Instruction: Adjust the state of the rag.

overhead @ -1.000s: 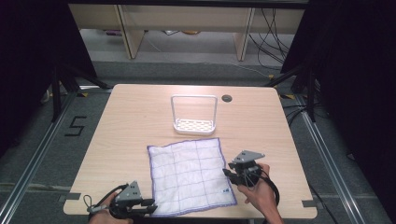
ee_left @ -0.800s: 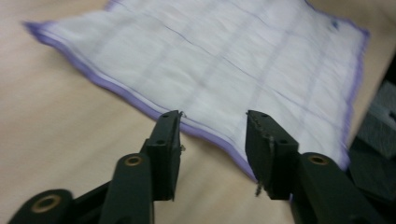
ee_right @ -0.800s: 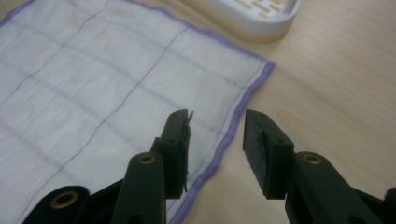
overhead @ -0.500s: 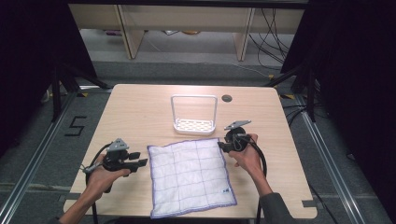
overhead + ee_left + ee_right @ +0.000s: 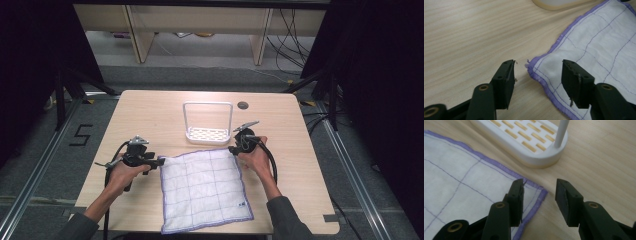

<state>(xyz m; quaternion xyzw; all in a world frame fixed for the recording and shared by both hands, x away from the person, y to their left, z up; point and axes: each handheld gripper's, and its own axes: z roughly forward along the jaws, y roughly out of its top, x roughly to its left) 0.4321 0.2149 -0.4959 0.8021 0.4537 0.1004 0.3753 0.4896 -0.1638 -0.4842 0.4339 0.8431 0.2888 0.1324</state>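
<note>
High view is giving me the white cloth (image 5: 205,189) lying flat on the counter (image 5: 150,110), just in front of the white rack (image 5: 208,134). My left claw (image 5: 537,72) is gaping wide around the cloth's near corner (purple hem between the jaws), gripping nothing. My right claw (image 5: 539,191) is straddling the far corner beside the rack, equally wide, empty.

**Even light on the table, dark surround, soft close-ups**

Your high view shows the wooden table (image 5: 150,115) evenly lit from above, with black falling off at both sides. Shadows stay faint. In both gripper views the black jaws are soft-edged and near blur, while the white cloth (image 5: 599,42) looks bright without glare.
</note>
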